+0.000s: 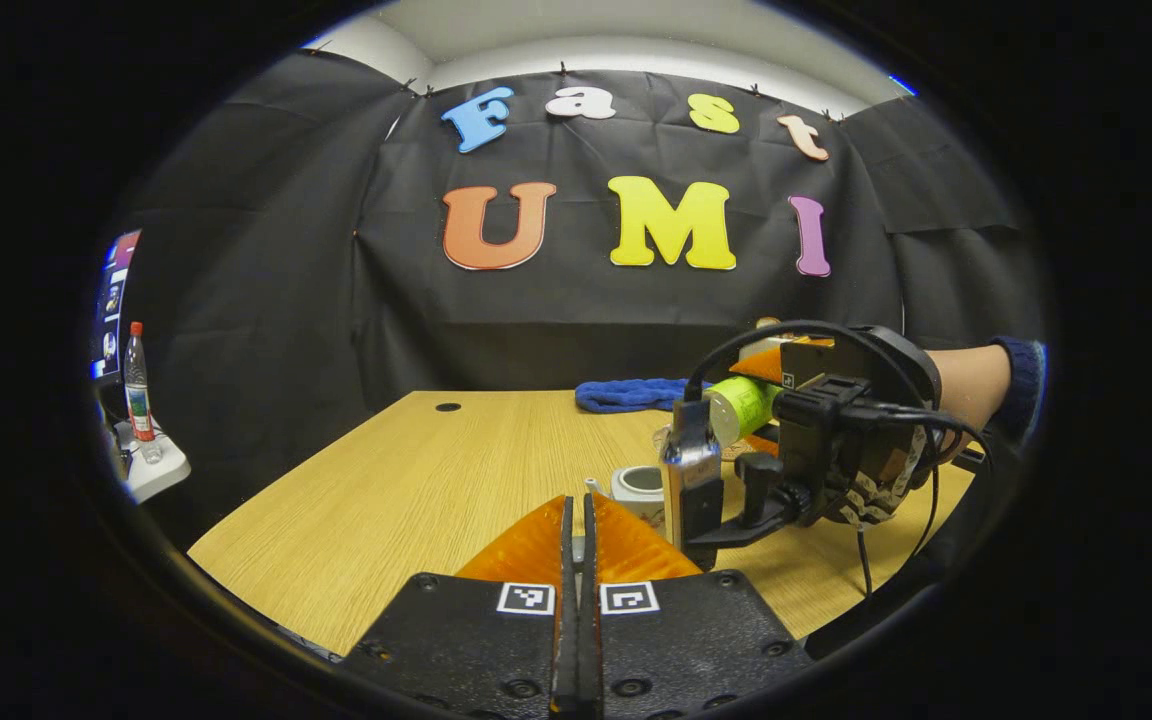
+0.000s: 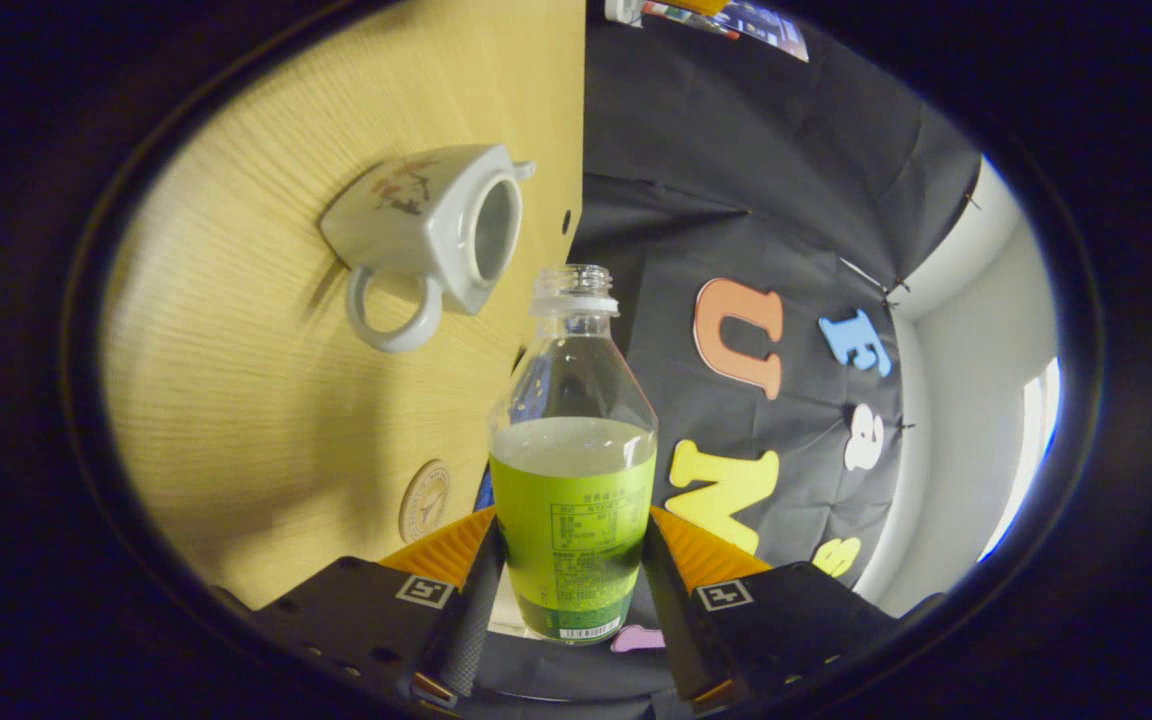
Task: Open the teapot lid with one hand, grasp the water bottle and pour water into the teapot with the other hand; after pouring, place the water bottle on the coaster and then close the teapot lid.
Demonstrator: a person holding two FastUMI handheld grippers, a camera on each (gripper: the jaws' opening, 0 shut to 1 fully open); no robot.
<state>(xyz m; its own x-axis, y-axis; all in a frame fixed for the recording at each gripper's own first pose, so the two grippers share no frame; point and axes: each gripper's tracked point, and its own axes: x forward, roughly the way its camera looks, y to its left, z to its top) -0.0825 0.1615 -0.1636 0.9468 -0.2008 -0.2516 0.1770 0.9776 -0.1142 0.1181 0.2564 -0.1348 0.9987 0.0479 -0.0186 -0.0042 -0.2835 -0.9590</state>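
The right gripper (image 2: 568, 585) clamps one water bottle (image 2: 573, 470) by its labelled body — uncapped, part full, tipped sideways above the worktop (image 2: 236, 420) near its far edge. One teapot (image 2: 431, 235) stands lidless beyond the bottle's mouth, apart from it; one round coaster (image 2: 424, 500) lies nearer the gripper. The left gripper (image 1: 577, 545) has its fingers pressed together on nothing, over open worktop toward the near edge. The left gripper view adds a blue cloth (image 1: 631, 394) at the far edge.
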